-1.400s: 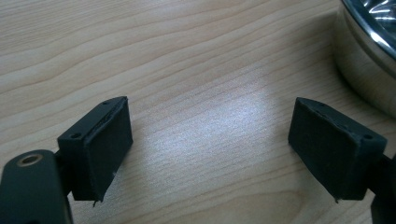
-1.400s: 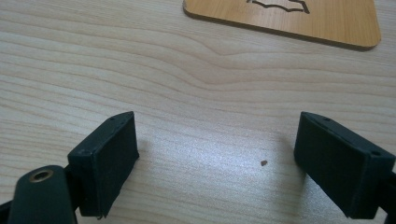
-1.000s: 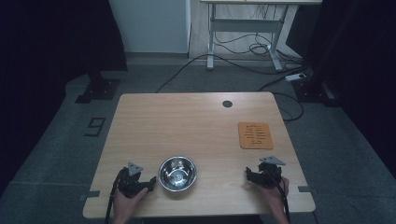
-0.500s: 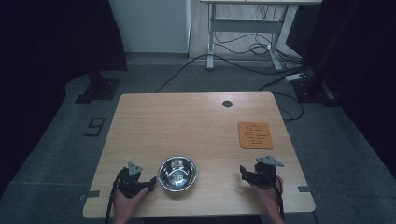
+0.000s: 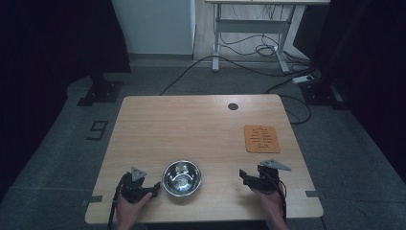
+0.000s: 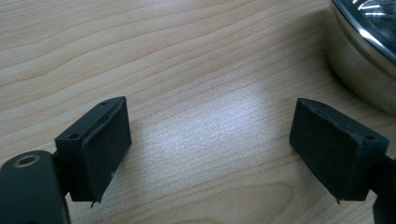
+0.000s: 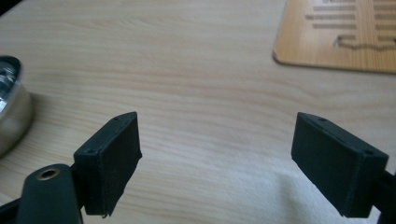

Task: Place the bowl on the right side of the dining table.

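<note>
A shiny steel bowl (image 5: 181, 177) stands near the front edge of the wooden table (image 5: 191, 129). My left gripper (image 5: 152, 188) rests on the table just left of the bowl, open, with bare wood between its pads. In the left gripper view the bowl (image 6: 362, 51) fills the upper right corner beyond the left gripper (image 6: 210, 154). My right gripper (image 5: 245, 176) sits right of the bowl, open and empty. In the right gripper view the right gripper (image 7: 217, 161) has the bowl (image 7: 11, 107) at the left edge.
An orange wooden coaster (image 5: 261, 138) with cut slots lies at the right of the table, also seen as the coaster (image 7: 345, 35) at top right. A round cable hole (image 5: 233, 106) is near the back edge. Cables and desk legs stand on the floor behind.
My right gripper has shifted left toward the bowl and a little nearer the front edge. The left gripper and the bowl have stayed in place.
</note>
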The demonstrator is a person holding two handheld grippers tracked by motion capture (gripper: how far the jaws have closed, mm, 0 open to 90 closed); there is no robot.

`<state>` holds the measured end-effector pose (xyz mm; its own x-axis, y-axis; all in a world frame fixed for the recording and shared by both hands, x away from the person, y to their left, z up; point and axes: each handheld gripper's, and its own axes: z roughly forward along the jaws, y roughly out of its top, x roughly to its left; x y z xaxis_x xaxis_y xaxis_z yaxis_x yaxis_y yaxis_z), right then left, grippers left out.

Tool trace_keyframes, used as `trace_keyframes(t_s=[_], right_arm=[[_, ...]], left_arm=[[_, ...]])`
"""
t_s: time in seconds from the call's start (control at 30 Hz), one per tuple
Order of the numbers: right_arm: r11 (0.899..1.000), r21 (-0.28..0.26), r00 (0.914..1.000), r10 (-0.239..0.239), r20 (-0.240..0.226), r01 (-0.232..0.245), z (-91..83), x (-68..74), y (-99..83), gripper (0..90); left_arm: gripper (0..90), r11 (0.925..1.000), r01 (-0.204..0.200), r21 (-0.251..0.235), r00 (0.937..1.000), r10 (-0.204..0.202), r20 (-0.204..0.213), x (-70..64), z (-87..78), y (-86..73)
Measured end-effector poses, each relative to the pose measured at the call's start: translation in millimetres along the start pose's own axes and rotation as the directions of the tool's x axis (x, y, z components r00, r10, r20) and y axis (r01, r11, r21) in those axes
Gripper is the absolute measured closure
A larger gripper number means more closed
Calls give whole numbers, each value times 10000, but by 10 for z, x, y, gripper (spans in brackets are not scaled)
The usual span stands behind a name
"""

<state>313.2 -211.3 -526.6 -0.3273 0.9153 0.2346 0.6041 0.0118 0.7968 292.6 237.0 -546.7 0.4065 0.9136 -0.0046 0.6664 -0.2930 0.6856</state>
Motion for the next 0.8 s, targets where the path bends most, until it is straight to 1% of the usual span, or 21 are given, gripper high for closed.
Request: trace_keyframes(t_s=[0.07,0.17,0.33,0.4,0.57,0.7,0.8], right_arm=[[9998,-121,9996,133,-244,-136,-14,37,13,168],[10000,-20,9992,-92,-388,91,-9,108,12,167],[9998,128,9978,-131,-656,140,34,209,16,167],[9994,216,9967,-266,-762,284,59,261,8,167],[9987,356,9929,-330,-1140,372,114,373,-6,167],[9984,457,9920,-264,-1238,322,146,415,-14,168],[9979,508,9911,-330,-1286,398,185,467,-21,170]], left_arm=[[130,10000,17,-16,10000,-17,8,-4,-8,-8],[129,10000,17,-15,10000,-17,22,-4,-8,-8],[118,10000,-17,12,10000,17,57,-3,-4,-5],[119,10000,-12,13,10000,12,60,-3,-5,-5],[129,10000,21,-21,10000,-21,26,-3,-9,-10],[132,10000,37,-27,10000,-37,68,0,-11,-11],[124,10000,-4,-26,9999,4,121,2,-13,-14]])
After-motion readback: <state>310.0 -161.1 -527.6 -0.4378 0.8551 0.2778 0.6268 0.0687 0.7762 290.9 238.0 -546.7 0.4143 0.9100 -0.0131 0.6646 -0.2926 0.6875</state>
